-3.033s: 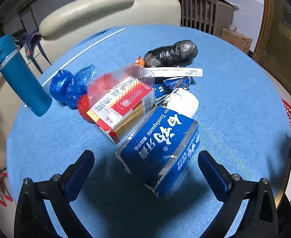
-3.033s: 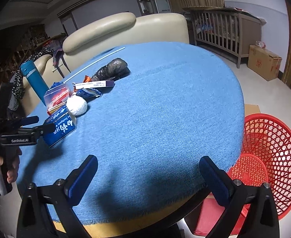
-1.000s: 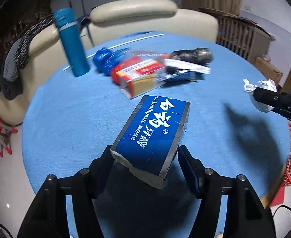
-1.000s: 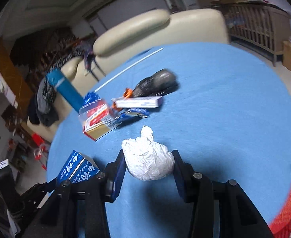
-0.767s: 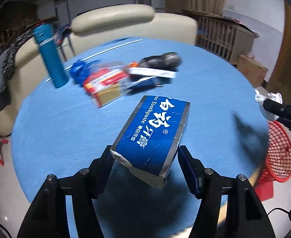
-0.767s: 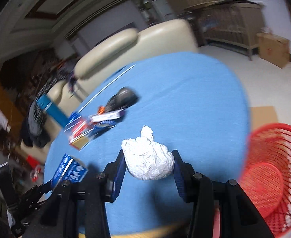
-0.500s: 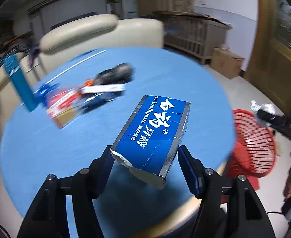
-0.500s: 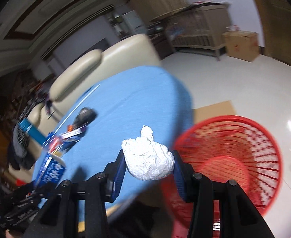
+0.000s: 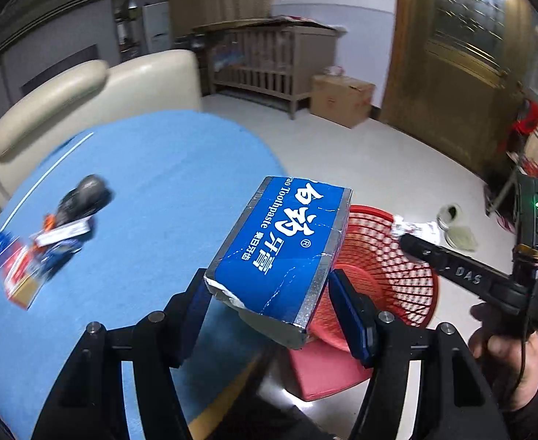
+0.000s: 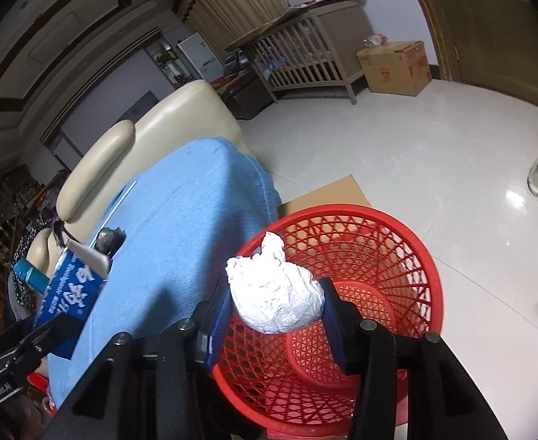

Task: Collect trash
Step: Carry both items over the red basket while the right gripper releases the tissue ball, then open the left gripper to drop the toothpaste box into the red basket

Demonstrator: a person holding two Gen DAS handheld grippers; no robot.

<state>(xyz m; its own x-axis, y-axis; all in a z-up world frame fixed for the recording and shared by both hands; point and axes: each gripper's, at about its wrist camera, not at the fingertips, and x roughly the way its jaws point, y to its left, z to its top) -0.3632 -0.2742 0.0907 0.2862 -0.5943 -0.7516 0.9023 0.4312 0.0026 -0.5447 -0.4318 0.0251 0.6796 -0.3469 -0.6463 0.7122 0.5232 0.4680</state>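
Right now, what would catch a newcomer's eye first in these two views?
The right hand-held gripper clamps a crumpled white paper wad right over the open red mesh basket on the floor. Next, the left hand-held gripper grips a blue toothpaste box beyond the edge of the blue-clothed table, with the basket behind it.

Both loads were lifted off the worktop [image 9: 151,168]; foil ball [image 10: 276,289] now above red basket [image 10: 415,256], toothpaste box [image 9: 280,249] alongside.

Crinkled white paper wad [image 10: 276,295], glossy red plastic lattice basket [image 10: 408,242]
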